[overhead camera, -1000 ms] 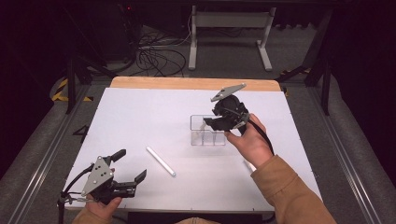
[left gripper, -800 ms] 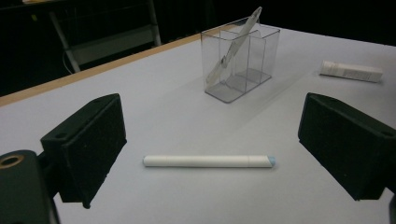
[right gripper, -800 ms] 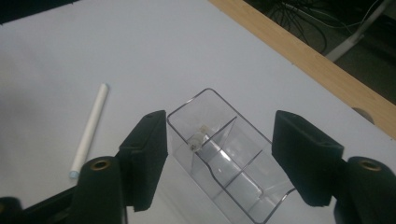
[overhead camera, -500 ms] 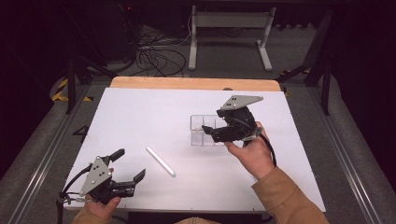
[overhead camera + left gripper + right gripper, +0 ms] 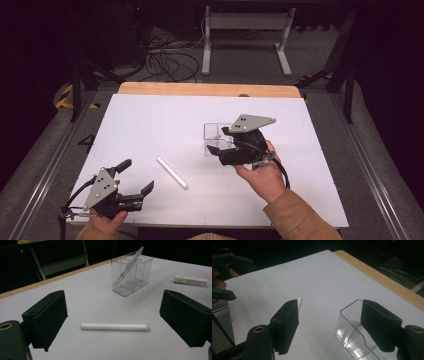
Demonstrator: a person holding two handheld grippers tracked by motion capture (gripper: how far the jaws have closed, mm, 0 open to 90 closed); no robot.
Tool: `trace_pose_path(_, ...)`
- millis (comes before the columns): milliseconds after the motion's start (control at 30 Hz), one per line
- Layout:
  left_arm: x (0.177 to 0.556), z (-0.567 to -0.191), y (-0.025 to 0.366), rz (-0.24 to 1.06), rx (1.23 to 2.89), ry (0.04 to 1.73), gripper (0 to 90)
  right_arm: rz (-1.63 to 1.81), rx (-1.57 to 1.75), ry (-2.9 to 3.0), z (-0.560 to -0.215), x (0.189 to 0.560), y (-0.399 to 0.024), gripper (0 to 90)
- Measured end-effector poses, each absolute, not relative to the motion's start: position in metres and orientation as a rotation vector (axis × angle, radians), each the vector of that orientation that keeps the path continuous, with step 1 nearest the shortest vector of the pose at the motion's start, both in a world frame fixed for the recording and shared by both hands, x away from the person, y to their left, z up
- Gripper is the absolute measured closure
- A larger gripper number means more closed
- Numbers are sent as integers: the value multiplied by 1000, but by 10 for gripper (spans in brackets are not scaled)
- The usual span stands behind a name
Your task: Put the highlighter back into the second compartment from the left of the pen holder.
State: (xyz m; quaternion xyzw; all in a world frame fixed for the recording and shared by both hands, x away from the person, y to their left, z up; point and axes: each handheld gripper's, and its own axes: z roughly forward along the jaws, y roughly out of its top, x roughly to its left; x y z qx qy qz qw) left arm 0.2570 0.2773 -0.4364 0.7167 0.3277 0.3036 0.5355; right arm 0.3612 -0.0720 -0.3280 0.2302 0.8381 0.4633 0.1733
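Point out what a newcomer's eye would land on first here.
The clear plastic compartment box stands mid-table with a white pen leaning tilted inside. A white cylindrical marker lies flat on the white table nearer the person. The right tongs hover open beside the box, nothing between the jaws.

Two black jaws stand wide apart with nothing held. A white pen point(image 5: 115, 327) lies flat on the white table point(image 5: 82, 302) between them. Farther back, a clear box point(image 5: 136, 277) holds another pen point(image 5: 128, 267), leaning. A white tube point(image 5: 190, 280) lies off to the right.
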Motion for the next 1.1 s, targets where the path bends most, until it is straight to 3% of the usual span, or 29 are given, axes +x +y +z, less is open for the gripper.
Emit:
trace_pose_path(733,254,-436,280,739,1694,785,82,1343,602,2404,-341,356,-57,331)
trace_pose_path(1100,253,-435,283,731,1677,793,79,1379,583,2443,-364,353,-43,362)
